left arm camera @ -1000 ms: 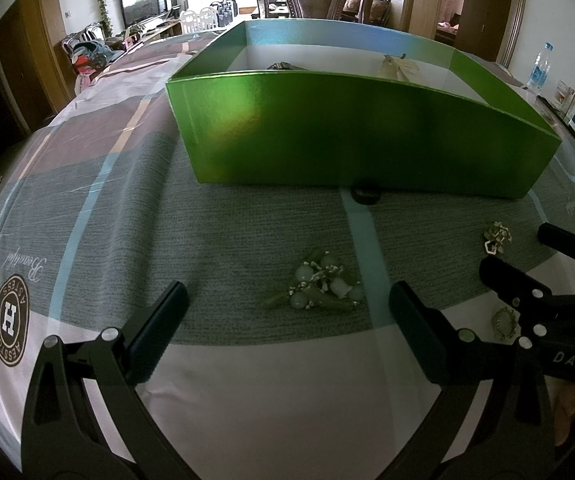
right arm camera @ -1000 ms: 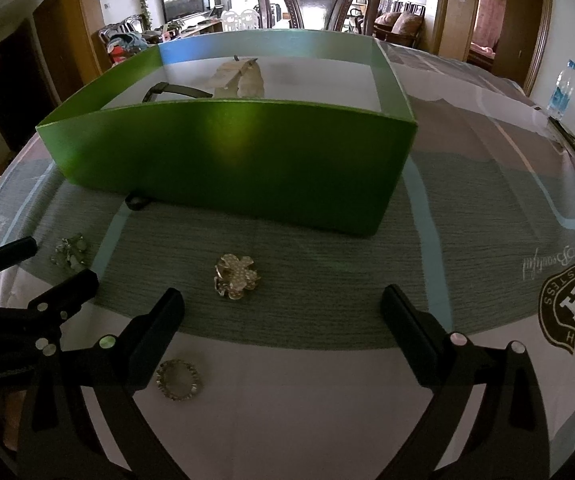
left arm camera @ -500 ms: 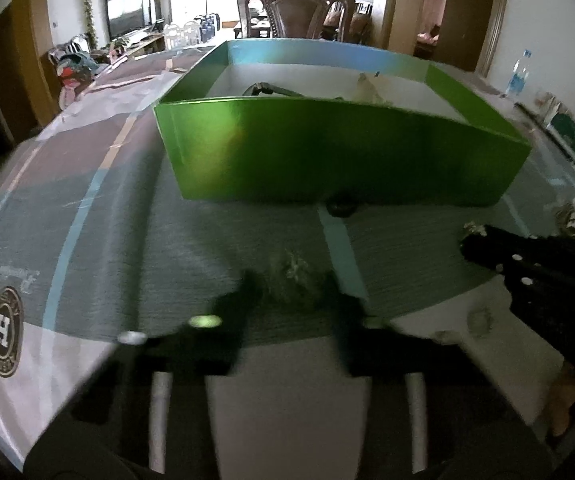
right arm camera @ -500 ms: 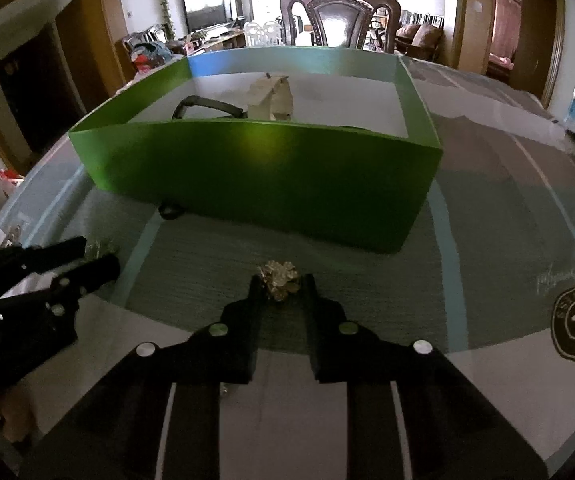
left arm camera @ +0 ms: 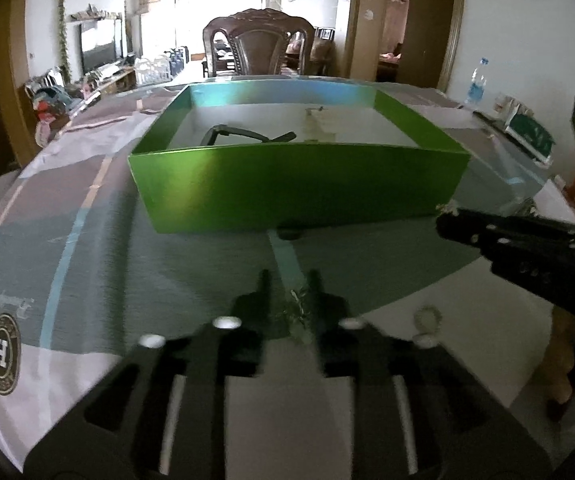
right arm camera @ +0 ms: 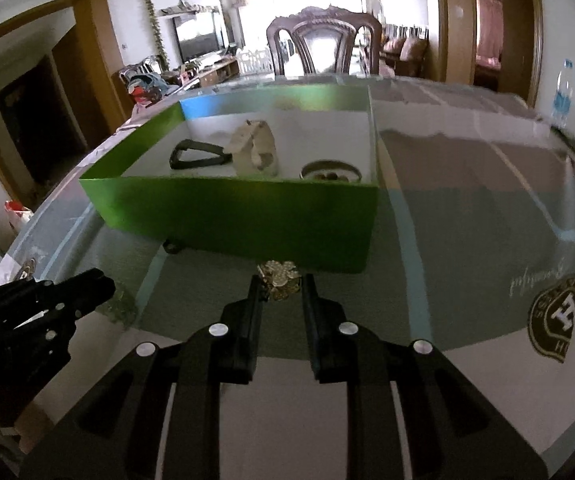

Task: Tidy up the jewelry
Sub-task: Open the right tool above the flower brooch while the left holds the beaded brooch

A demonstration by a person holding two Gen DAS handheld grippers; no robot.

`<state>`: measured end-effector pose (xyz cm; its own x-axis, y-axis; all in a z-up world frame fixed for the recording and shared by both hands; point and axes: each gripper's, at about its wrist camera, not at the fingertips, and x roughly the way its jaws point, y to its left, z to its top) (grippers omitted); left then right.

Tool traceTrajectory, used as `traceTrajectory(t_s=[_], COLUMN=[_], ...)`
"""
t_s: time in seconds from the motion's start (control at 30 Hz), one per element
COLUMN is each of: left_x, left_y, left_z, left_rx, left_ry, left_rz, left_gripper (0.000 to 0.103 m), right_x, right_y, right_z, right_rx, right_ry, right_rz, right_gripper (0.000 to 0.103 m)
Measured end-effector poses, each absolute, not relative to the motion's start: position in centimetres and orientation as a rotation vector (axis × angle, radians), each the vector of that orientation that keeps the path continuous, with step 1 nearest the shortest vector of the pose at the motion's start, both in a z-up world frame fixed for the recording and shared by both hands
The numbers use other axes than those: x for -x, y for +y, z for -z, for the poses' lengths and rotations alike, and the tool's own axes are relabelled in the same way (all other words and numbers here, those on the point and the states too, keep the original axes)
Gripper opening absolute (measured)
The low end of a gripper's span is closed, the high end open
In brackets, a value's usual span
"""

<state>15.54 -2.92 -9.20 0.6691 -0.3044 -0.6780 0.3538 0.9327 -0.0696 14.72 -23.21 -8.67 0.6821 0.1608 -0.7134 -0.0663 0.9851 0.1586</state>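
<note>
At lower centre of each wrist view, the left gripper [left arm camera: 289, 286] pinches a pale beaded cluster [left arm camera: 297, 314] and the right gripper [right arm camera: 279, 282] clamps a gold brooch [right arm camera: 281, 276], both before the green box [right arm camera: 247, 216] at mid-frame.

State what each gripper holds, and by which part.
Right gripper: gold flower-shaped brooch, pinched at its sides. Left gripper: pale green beaded ornament; grip point blurred.
</note>
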Motion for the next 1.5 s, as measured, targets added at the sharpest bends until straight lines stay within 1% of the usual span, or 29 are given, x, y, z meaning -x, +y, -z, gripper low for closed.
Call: traceTrajectory(t_s=[0.03, 0.07, 0.1, 0.13, 0.17, 0.2, 0.3, 0.33, 0.37, 0.53, 0.63, 0.73, 0.87, 0.9, 0.93, 0.97, 1.0, 1.03, 1.07, 1.13, 1.17, 1.3, 1.37, 1.4, 1.43, 1.5], left_x=[-15.6, -15.6, -15.6, -15.7, -15.8, -16.0, -17.0, -17.3, -17.6, -18.4, -18.5, -17.9, -17.1, -17.0, -16.9, -17.0, -17.0, -17.1, -17.2, -17.4, -17.5, -17.5, -17.5, -17.5, -17.5, -17.4], left_y=[-2.9, -2.8, -2.8, -2.8, -2.9, -2.9, -2.4, -2.0, -1.4, 2.3, 2.9, 1.5, -1.5, -2.1, -2.6, -2.8, -2.8, -2.6, -2.5, -2.0, -1.8, -1.6, -1.9, -2.0, -2.2, -2.1], left_z=[9.2, 9.3, 9.4, 9.5, 9.6, 9.6, 10.4, 10.6, 10.7, 10.5, 10.7, 10.6, 10.7, 10.8, 10.9, 11.1, 11.2, 11.2, 11.2, 11.3, 11.3, 11.4, 11.4, 11.3, 11.2, 11.2], left_rx=[-0.071, -0.077, -0.082, -0.080, -0.078, -0.078, -0.077, -0.062, -0.025, 0.175, 0.219, 0.147, -0.004, -0.040, -0.070, -0.083, -0.077, -0.063, -0.047, -0.018, -0.008, -0.004, -0.019, -0.027, -0.032, -0.041], left_ry=[0.749, 0.748, 0.752, 0.758, 0.762, 0.768, 0.819, 0.835, 0.850, 0.862, 0.877, 0.868, 0.855, 0.853, 0.854, 0.866, 0.878, 0.875, 0.878, 0.880, 0.882, 0.883, 0.879, 0.876, 0.871, 0.872], left_rz=[0.357, 0.342, 0.329, 0.325, 0.320, 0.312, 0.255, 0.247, 0.238, 0.202, 0.211, 0.253, 0.285, 0.284, 0.280, 0.295, 0.307, 0.302, 0.304, 0.293, 0.288, 0.282, 0.282, 0.280, 0.282, 0.290], left_gripper=[0.046, 0.051, 0.062, 0.070, 0.072, 0.073, 0.073, 0.073, 0.073, 0.073, 0.073, 0.073, 0.072, 0.065, 0.053, 0.046, 0.034, 0.030, 0.028, 0.019, 0.018, 0.019, 0.032, 0.047, 0.052, 0.051], right_x=[-14.9, -14.9, -15.2, -15.3, -15.3, -15.5, -15.8, -15.8, -15.7, -15.5, -15.4, -15.4, -15.0, -15.1, -15.1, -15.0, -15.0, -15.1, -15.2, -15.2, -15.3, -15.3, -15.3, -15.4, -15.4, -15.5], right_y=[-23.1, -23.1, -23.1, -23.1, -23.3, -23.5, -24.7, -25.1, -25.5, -26.3, -25.8, -25.3, -25.4, -25.4, -25.4, -25.4, -25.2, -25.1, -25.0, -24.7, -24.6, -24.5, -24.5, -24.5, -24.5, -24.3], right_z=[8.8, 9.0, 9.4, 9.7, 10.1, 10.3, 10.6, 10.6, 10.6, 10.6, 10.6, 10.6, 10.6, 10.6, 10.6, 10.6, 10.6, 10.6, 10.7, 10.7, 10.6, 10.7, 10.7, 10.7, 10.7, 10.7], right_rx=[-0.123, -0.123, -0.122, -0.124, -0.128, -0.132, -0.184, -0.208, -0.224, -0.280, -0.254, -0.217, -0.200, -0.201, -0.198, -0.194, -0.188, -0.180, -0.172, -0.154, -0.148, -0.139, -0.137, -0.136, -0.133, -0.120], right_ry=[0.826, 0.841, 0.877, 0.902, 0.918, 0.928, 0.934, 0.932, 0.931, 0.926, 0.931, 0.934, 0.935, 0.938, 0.936, 0.937, 0.936, 0.937, 0.937, 0.938, 0.939, 0.939, 0.938, 0.938, 0.938, 0.938], right_rz=[-0.128, -0.130, -0.130, -0.127, -0.115, -0.095, -0.057, -0.044, -0.030, -0.025, -0.021, -0.024, -0.015, -0.015, -0.013, -0.012, -0.010, -0.008, -0.007, -0.006, -0.005, -0.003, -0.003, -0.003, -0.004, -0.001], right_gripper=[0.021, 0.022, 0.024, 0.033, 0.044, 0.046, 0.051, 0.056, 0.057, 0.058, 0.059, 0.063, 0.063, 0.063, 0.063, 0.063, 0.063, 0.063, 0.063, 0.063, 0.063, 0.063, 0.064, 0.064, 0.065, 0.066])
